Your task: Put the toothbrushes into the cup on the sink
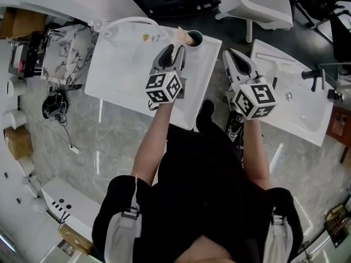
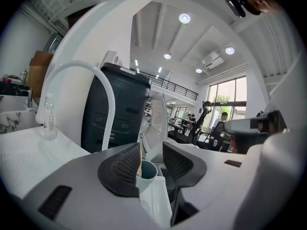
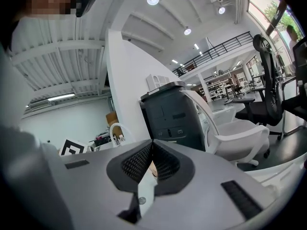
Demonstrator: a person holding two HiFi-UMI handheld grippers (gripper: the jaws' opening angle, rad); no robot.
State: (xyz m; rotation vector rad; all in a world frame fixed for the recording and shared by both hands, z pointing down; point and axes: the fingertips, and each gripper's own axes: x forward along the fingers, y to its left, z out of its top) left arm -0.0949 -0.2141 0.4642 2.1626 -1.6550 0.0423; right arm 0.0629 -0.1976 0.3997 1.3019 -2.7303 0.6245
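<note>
Seen from my remote station: the left gripper point(image 2: 151, 150) hovers over the far right corner of the white sink point(image 1: 126, 64), its jaws standing apart with nothing pressed between the pads. Just beyond them sits the cup point(image 2: 144, 178), dark inside, with a tan toothbrush point(image 2: 139, 158) standing upright in it, close beside the left-hand pad; I cannot tell whether the two touch. In the head view the cup sits at the sink's far edge, just ahead of the jaw tips. The right gripper point(image 3: 152, 146) hangs off the sink's right side, over the gap before a second sink point(image 1: 296, 103), its jaws closed tip to tip. A curved white faucet point(image 1: 131, 21) arches at the back of the first sink, well left of the cup.
</note>
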